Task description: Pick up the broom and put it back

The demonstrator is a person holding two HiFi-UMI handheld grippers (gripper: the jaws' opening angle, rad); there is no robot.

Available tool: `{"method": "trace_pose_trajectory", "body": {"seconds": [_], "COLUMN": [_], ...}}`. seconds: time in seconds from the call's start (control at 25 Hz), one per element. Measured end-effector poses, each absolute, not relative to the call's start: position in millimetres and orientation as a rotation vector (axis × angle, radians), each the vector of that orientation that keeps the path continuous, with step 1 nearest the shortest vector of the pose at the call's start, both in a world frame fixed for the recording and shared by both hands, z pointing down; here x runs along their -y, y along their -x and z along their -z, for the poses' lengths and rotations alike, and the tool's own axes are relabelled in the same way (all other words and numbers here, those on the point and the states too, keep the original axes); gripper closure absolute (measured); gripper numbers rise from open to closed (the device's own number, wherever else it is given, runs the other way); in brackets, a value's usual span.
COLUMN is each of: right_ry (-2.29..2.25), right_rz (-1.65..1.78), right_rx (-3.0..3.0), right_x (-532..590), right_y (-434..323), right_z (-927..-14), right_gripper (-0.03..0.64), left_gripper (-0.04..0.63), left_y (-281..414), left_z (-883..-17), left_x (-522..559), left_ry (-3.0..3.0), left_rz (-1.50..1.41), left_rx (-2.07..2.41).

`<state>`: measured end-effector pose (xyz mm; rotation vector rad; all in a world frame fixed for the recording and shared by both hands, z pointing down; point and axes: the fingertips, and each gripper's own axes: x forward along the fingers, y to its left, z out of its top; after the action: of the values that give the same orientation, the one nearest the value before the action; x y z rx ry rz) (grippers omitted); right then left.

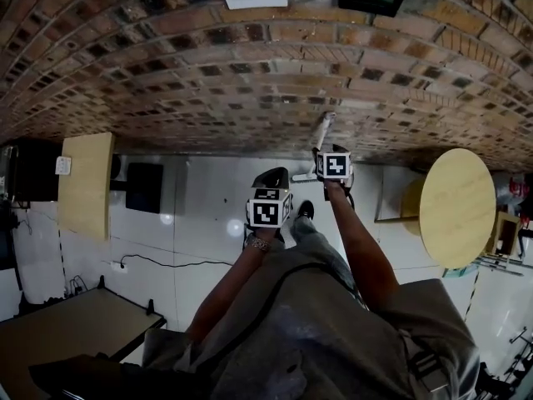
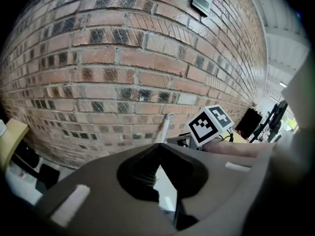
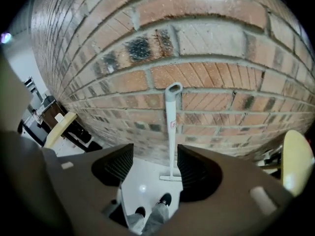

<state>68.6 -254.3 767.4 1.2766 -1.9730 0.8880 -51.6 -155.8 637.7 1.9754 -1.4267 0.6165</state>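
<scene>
The broom (image 3: pixel 171 132) stands near upright against the brick wall (image 3: pixel 221 82). Its head sits on the floor (image 3: pixel 145 183) at the floor's wall edge, and its handle appears to lean on the bricks. The lean lets it stand without a holder, so judge it as put back.

Your right claw (image 3: pixel 155 155) has its jaws wide apart and clamps nothing. The handle shows in the gap, nearer the right jaw, but it lies beyond the jaws and touches neither pad. With the jaws this wide, the claw can likely draw clear without dragging the handle sideways.

Your left claw (image 2: pixel 158 146) has its jaws together at the tips, with nothing between them. It hangs just beside the right claw and takes no part in any hold.

Caution: a leaning broom probably slides easily. Withdraw straight back from the wall.
</scene>
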Motion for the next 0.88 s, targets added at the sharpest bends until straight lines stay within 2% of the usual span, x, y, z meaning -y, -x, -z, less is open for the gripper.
{"method": "trace_pose_trajectory", "body": {"seconds": [0.28, 0.48, 0.84, 0.88], "right_ry": [-1.295, -1.344, -1.310, -1.311], "right_rz": [-0.911, -0.912, -0.812, -0.784], "right_rx": [2.058, 2.110, 2.206, 2.230], "right_x": [119.3, 29.4, -61.1, -63.1], "right_y": [-33.5, -17.2, 8.4, 7.3], "right_z": [-737.6, -710.8, -657.3, -645.6], "right_gripper": [0.347, 0.377, 0.379, 0.419], "left_gripper": [0.591, 0.591, 0.591, 0.591], "left_y": [62.9, 76.0, 61.1, 59.9], "left_z": [-650.8, -658.4, -635.7, -632.0], "left_x": [54.9, -30.6, -82.7, -80.5], "left_ry": [-2.026, -2.028, -2.081, -2.083], "left_rz": [-0.610, -0.599, -0.577, -0.570], "left_rx": [1.367, 1.308, 1.313, 1.327]}}
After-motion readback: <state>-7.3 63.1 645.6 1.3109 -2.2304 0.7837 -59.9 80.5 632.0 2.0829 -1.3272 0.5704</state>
